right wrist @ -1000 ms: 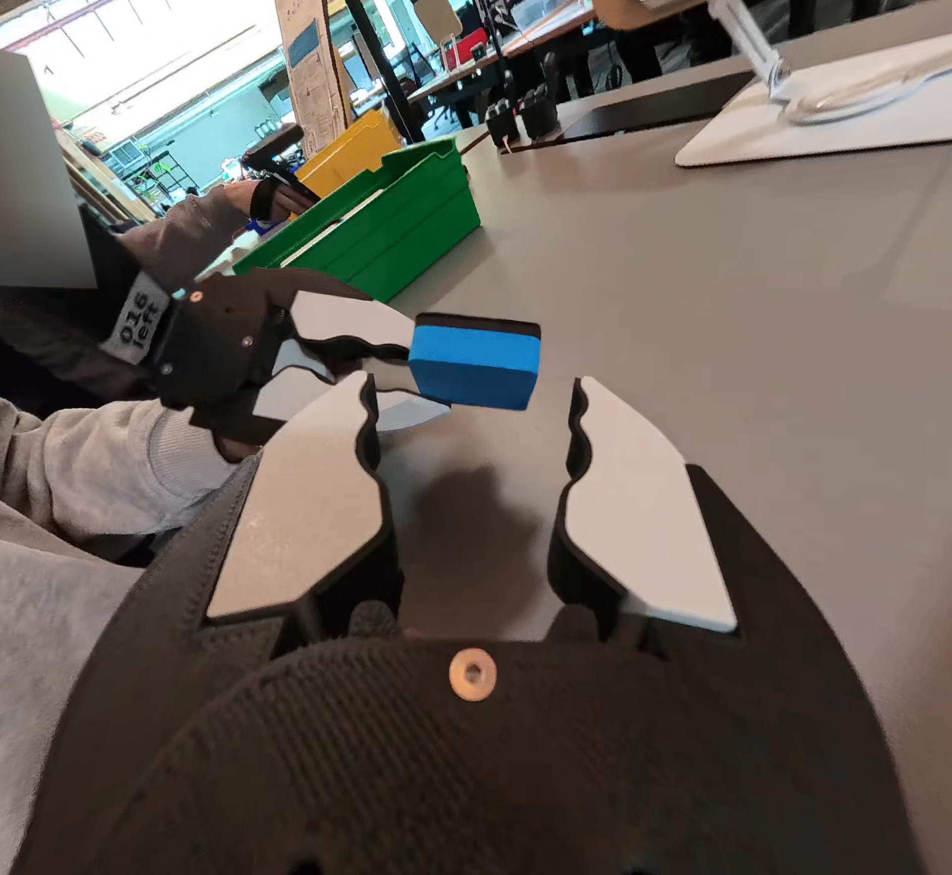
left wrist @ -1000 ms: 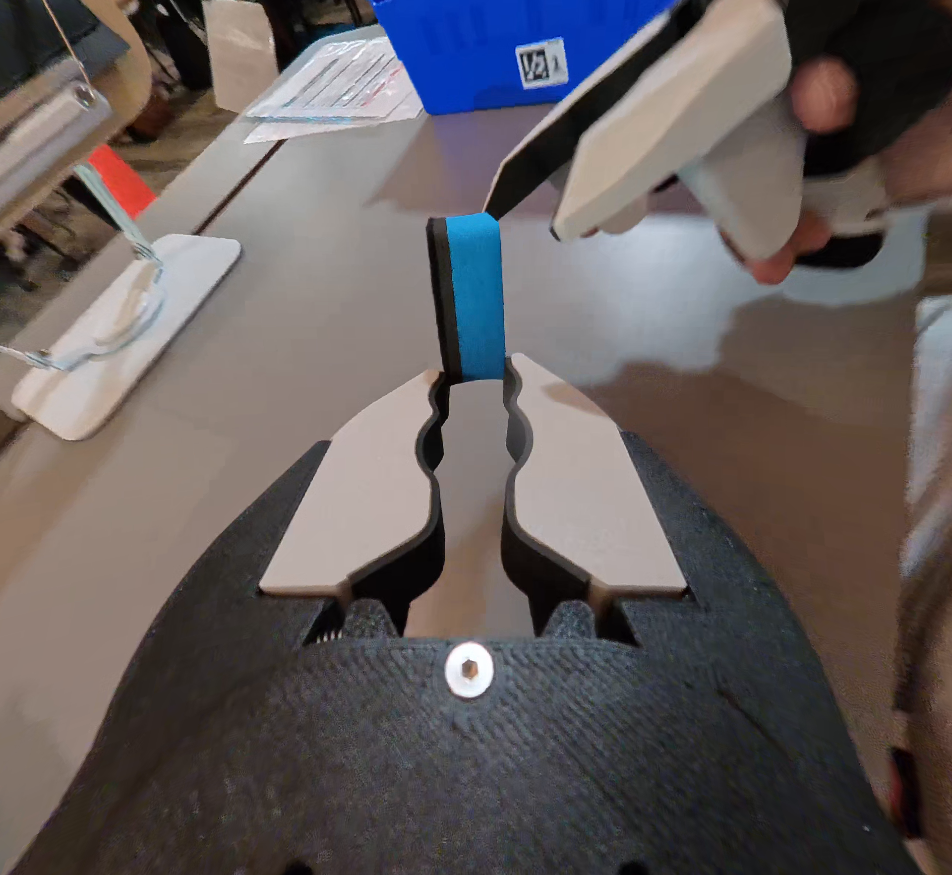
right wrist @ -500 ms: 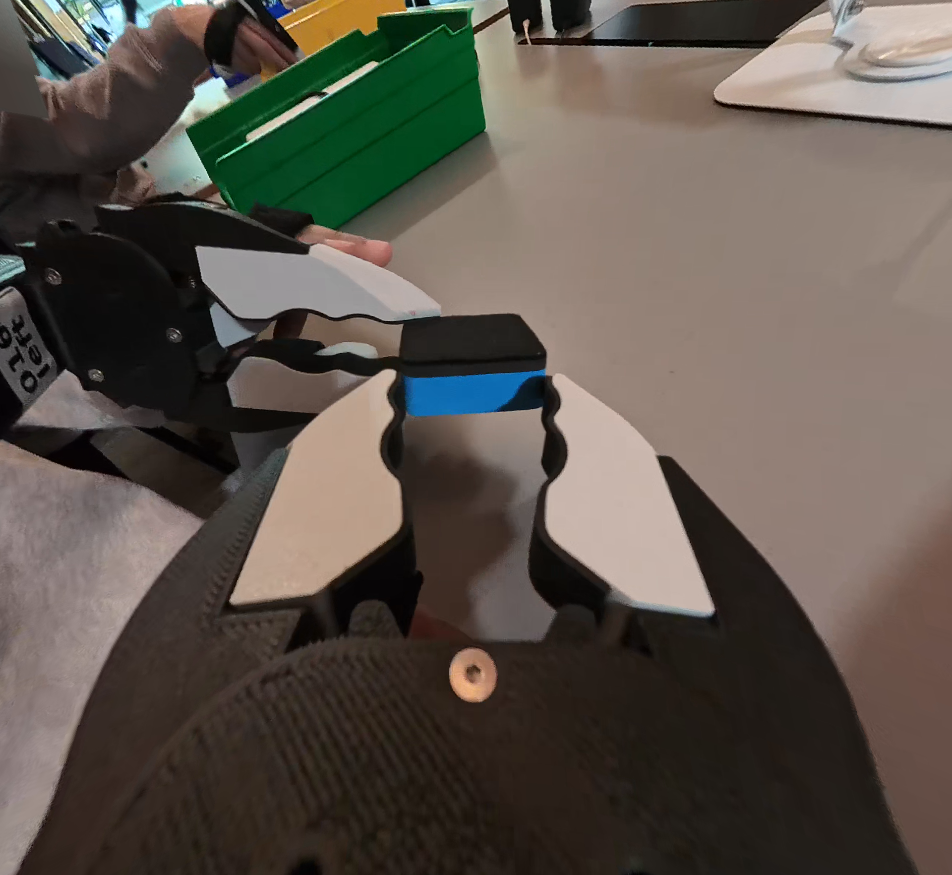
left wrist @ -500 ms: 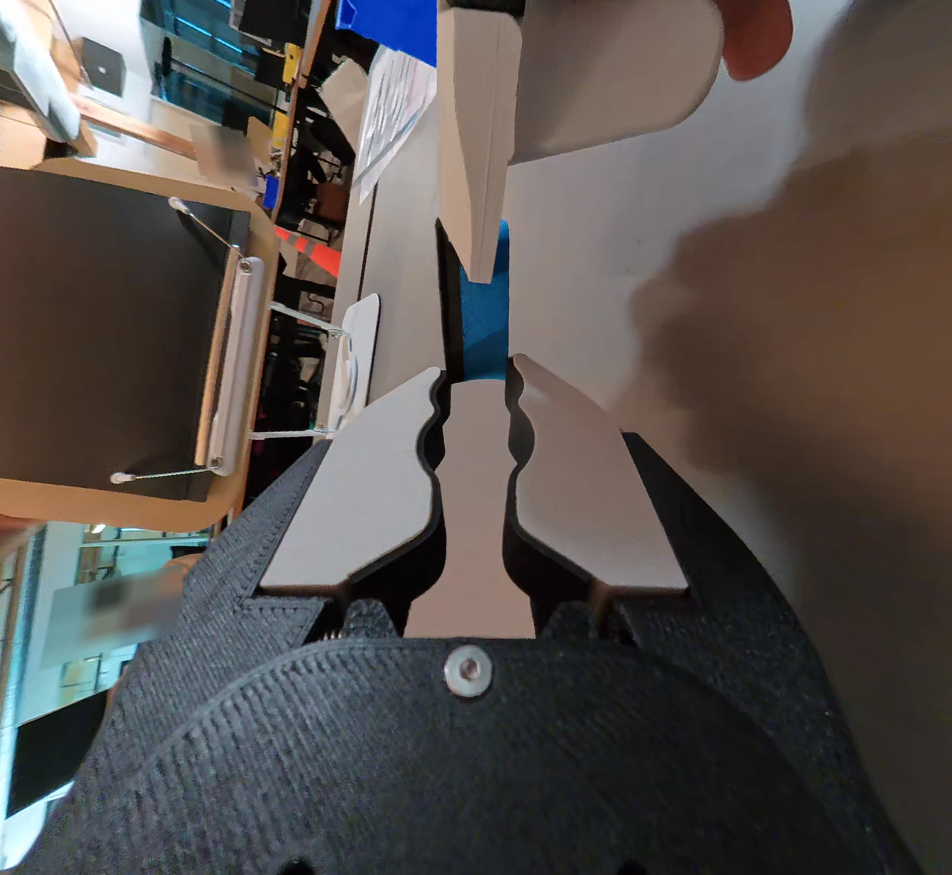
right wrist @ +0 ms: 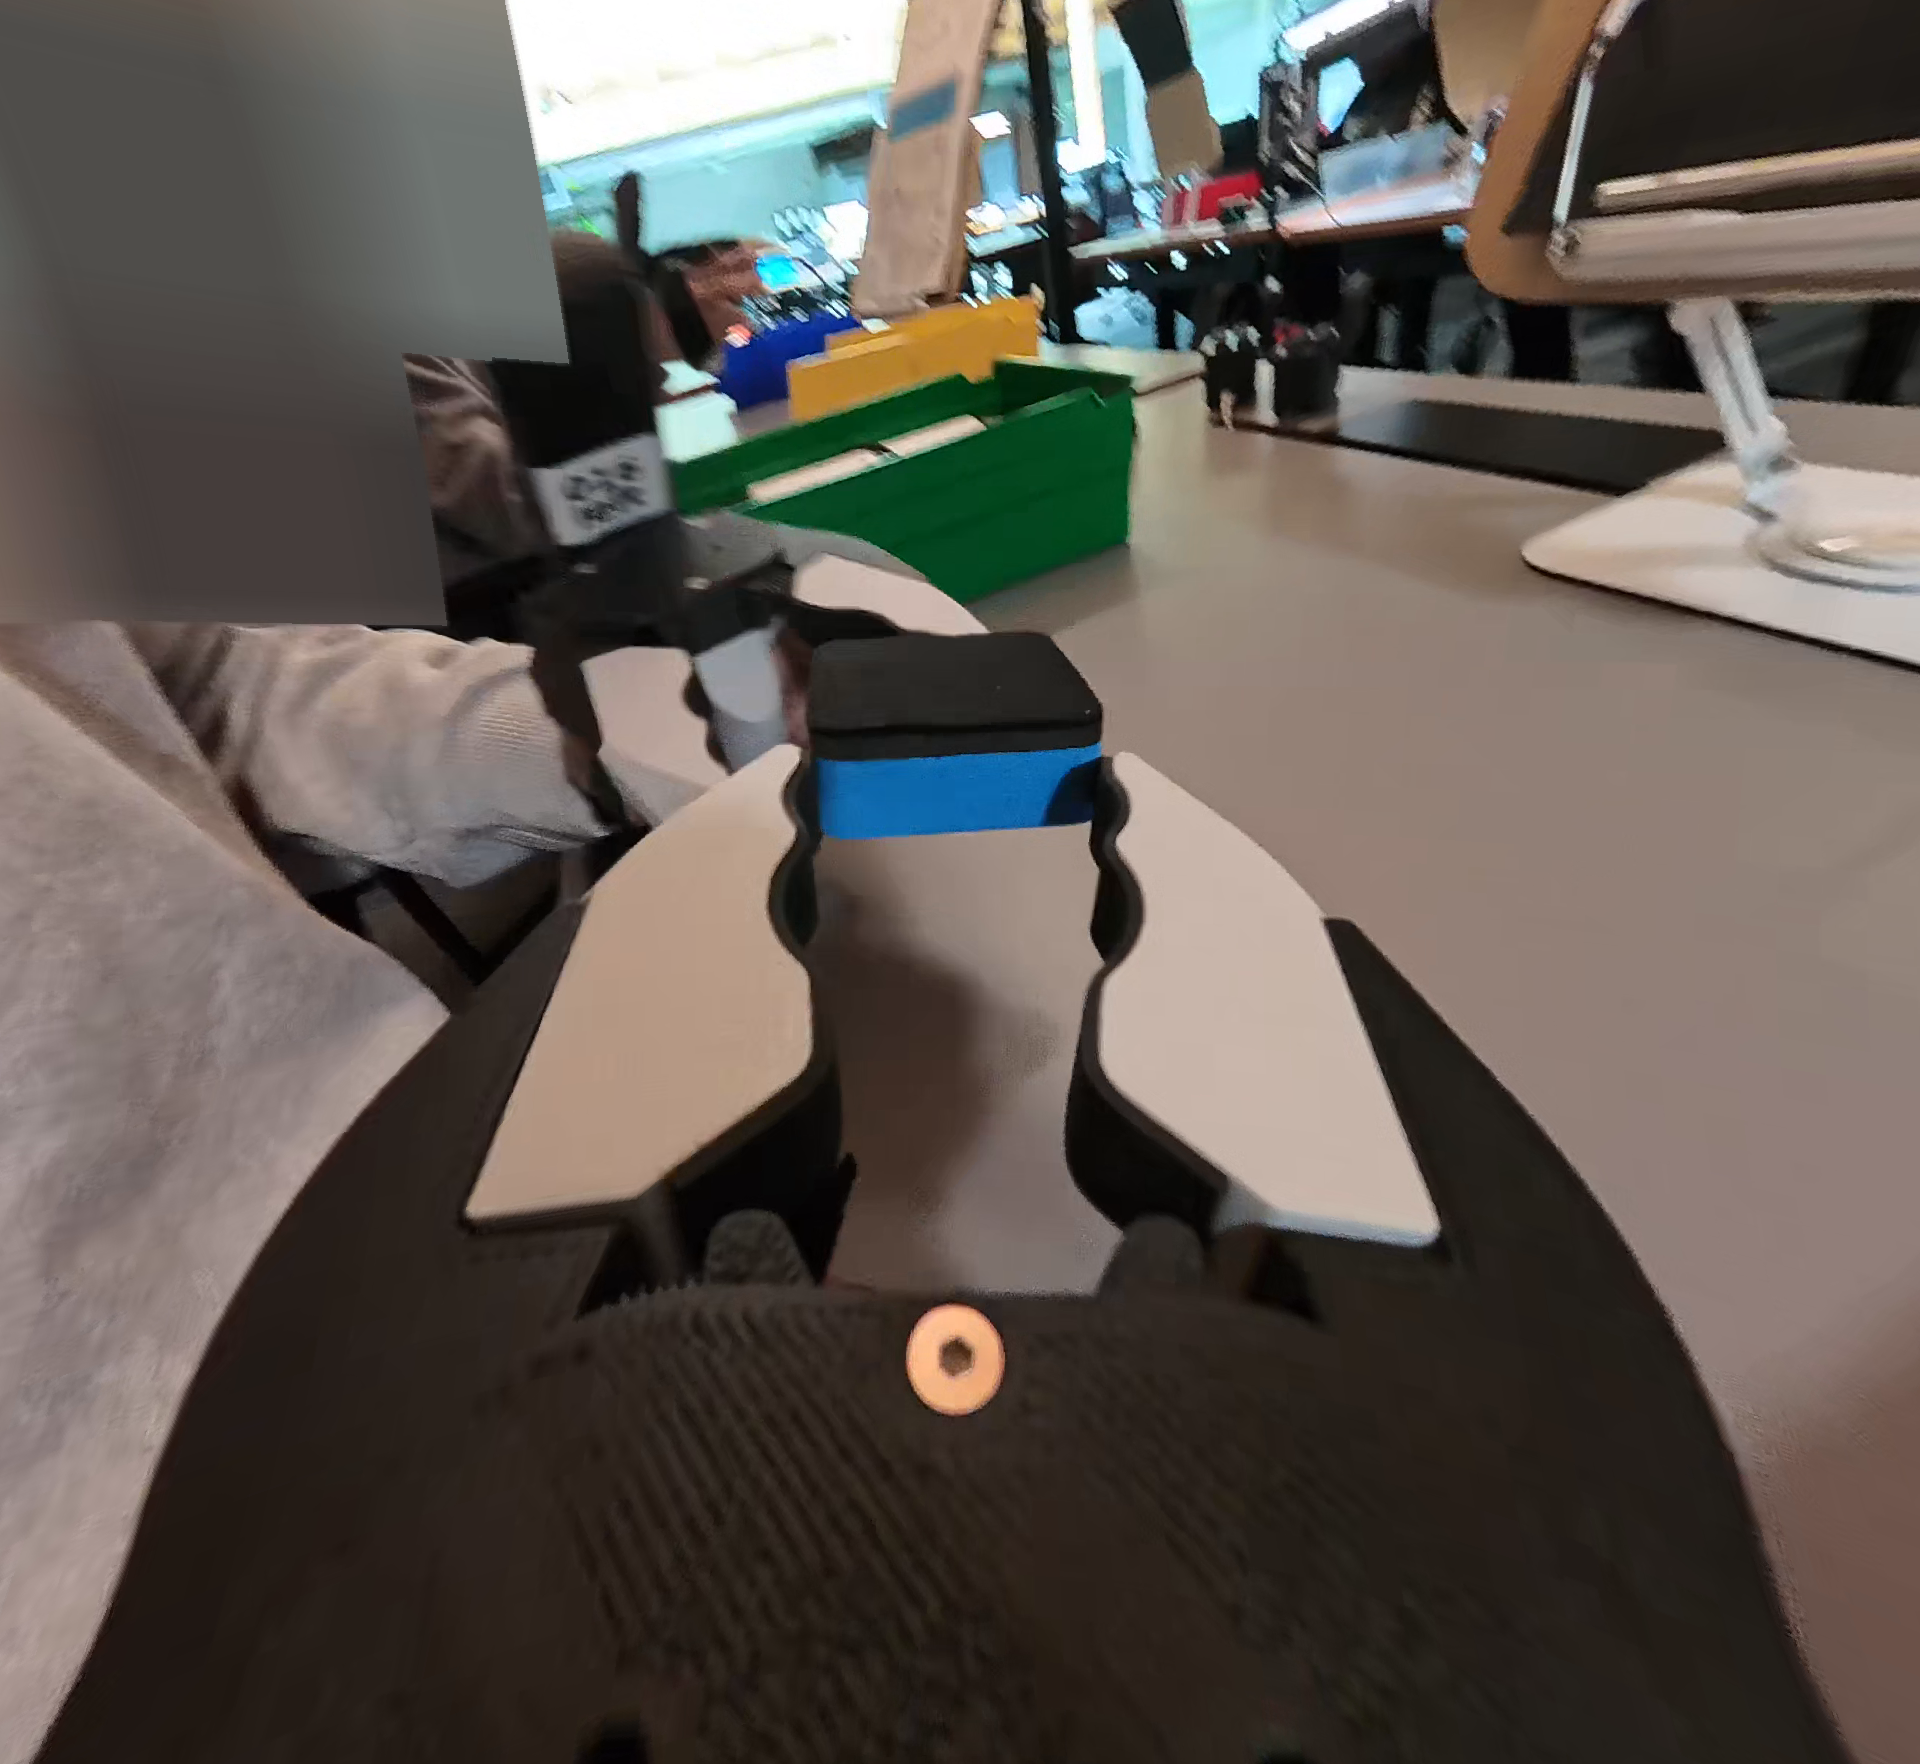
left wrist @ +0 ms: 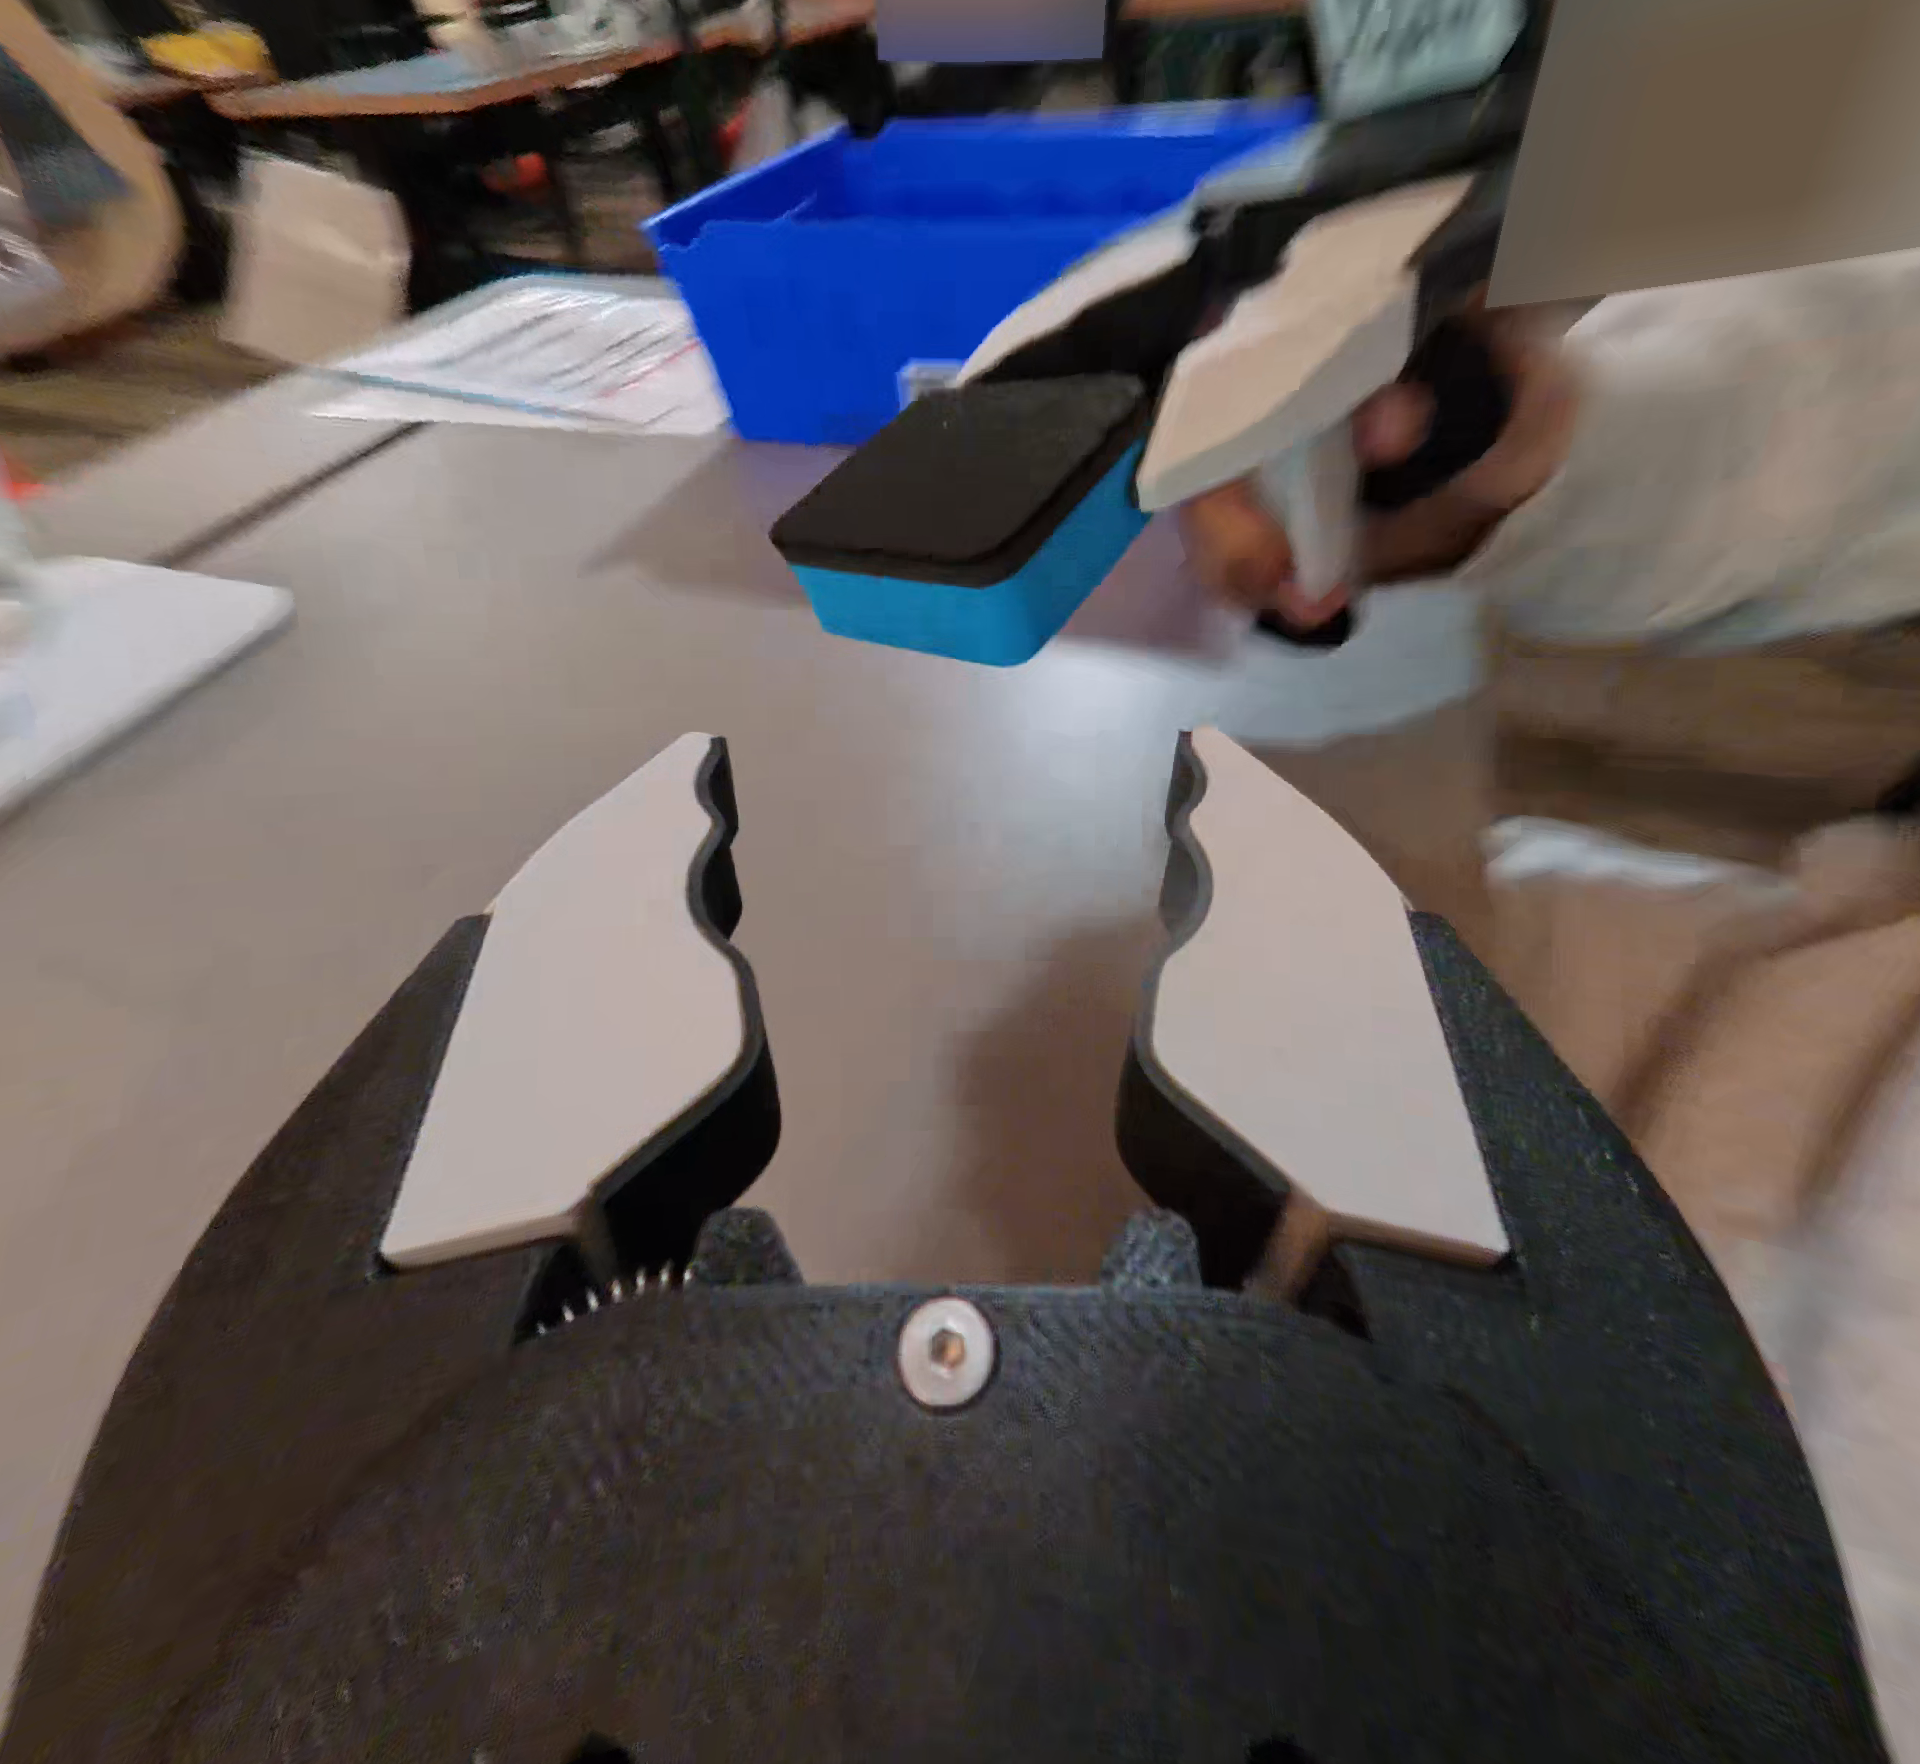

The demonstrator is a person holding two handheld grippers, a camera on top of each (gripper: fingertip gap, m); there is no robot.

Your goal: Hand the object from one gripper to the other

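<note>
The object is a blue block with a black foam top (right wrist: 951, 738). My right gripper (right wrist: 951, 779) is shut on it at its fingertips and holds it above the grey table (right wrist: 1455, 779). In the left wrist view the block (left wrist: 966, 519) hangs in the air ahead, held by the right gripper (left wrist: 1164, 384) that comes in from the upper right. My left gripper (left wrist: 951, 753) is open and empty, a short way back from the block. The left gripper also shows in the right wrist view (right wrist: 769, 613), just left of and behind the block, apart from it.
A blue bin (left wrist: 935, 260) and papers (left wrist: 540, 353) lie at the table's far side. A green bin (right wrist: 935, 488) with a yellow one behind it stands far left. A monitor on a white stand (right wrist: 1745, 530) is at the right. A person's grey sleeve (right wrist: 364, 748) is at the left.
The right gripper closed on the block. The left gripper let go, opened wide and drew back. The block now sits only in the right gripper.
</note>
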